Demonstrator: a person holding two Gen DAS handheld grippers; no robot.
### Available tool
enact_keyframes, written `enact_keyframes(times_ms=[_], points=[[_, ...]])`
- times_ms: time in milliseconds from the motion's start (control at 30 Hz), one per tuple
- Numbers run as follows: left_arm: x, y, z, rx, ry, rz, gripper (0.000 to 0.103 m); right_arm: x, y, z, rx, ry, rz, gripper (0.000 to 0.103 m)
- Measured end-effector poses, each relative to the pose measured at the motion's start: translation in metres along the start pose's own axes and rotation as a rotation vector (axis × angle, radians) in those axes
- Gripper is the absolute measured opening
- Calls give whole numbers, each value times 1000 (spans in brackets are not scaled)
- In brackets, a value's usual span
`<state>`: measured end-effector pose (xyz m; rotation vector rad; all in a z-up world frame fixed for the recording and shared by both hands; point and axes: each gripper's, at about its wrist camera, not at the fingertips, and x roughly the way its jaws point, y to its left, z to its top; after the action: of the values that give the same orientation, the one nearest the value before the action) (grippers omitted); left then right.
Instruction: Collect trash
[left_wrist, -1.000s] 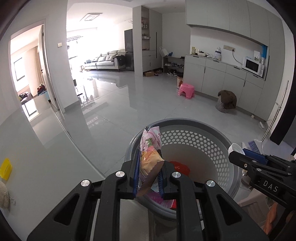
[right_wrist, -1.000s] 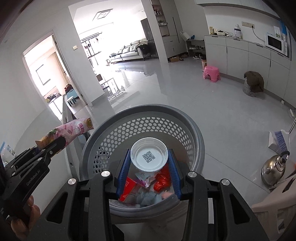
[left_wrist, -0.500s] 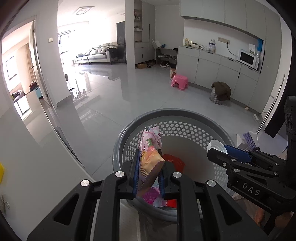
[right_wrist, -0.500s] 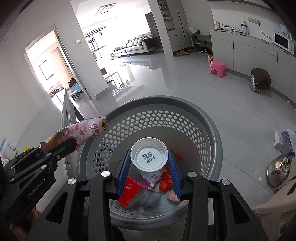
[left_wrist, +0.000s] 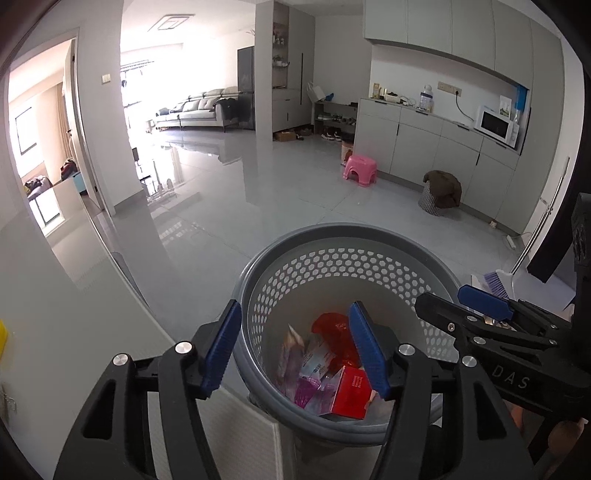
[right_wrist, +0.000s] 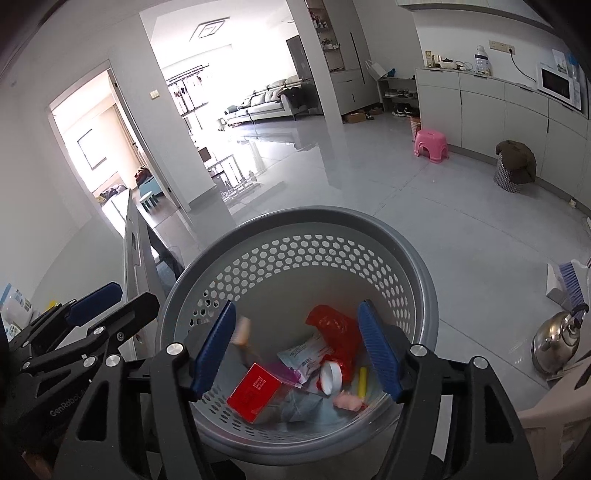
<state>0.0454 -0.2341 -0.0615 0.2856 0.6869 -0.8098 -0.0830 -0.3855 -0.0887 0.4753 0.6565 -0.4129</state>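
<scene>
A grey perforated trash basket (left_wrist: 347, 230) (right_wrist: 314, 218) stands right below both grippers. My left gripper (left_wrist: 294, 306) (right_wrist: 96, 306) hangs over its near rim, jaws opening, nothing between them. A blurred pink and orange snack packet (left_wrist: 290, 350) (right_wrist: 242, 330) is falling inside the basket. My right gripper (right_wrist: 296, 306) (left_wrist: 480, 306) is also over the basket, its jaws opening and empty. The white cup (right_wrist: 330, 376) lies on its side among the trash, beside a red box (right_wrist: 253, 391) (left_wrist: 351, 391) and a red bag (right_wrist: 332, 328) (left_wrist: 328, 325).
A white table top (left_wrist: 92, 332) runs along the basket's left side. On the floor to the right are a steel kettle (right_wrist: 557, 343) and a blue brush (left_wrist: 495, 280). Farther off stand a pink stool (left_wrist: 360, 170) and a cloth-covered bin (left_wrist: 441, 192) by the cabinets.
Both grippers have opened over the basket. The snack packet has left the left gripper and the white cup the right one; both have dropped into the basket.
</scene>
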Motion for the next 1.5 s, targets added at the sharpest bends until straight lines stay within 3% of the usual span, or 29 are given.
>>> enact_keyframes(times_ms=[567, 933, 1333, 1500], points=[[1, 2, 4, -36, -12, 1, 81, -1, 1, 0, 0, 11, 0, 68], [-8, 11, 0, -75, -33, -10, 86, -12, 3, -6, -5, -3, -40, 69], [-43, 21, -1, -105, -144, 17, 94, -38, 15, -11, -27, -36, -49, 70], [-66, 34, -6, -131, -199, 62, 96, -49, 27, -15, -48, -64, -37, 74]])
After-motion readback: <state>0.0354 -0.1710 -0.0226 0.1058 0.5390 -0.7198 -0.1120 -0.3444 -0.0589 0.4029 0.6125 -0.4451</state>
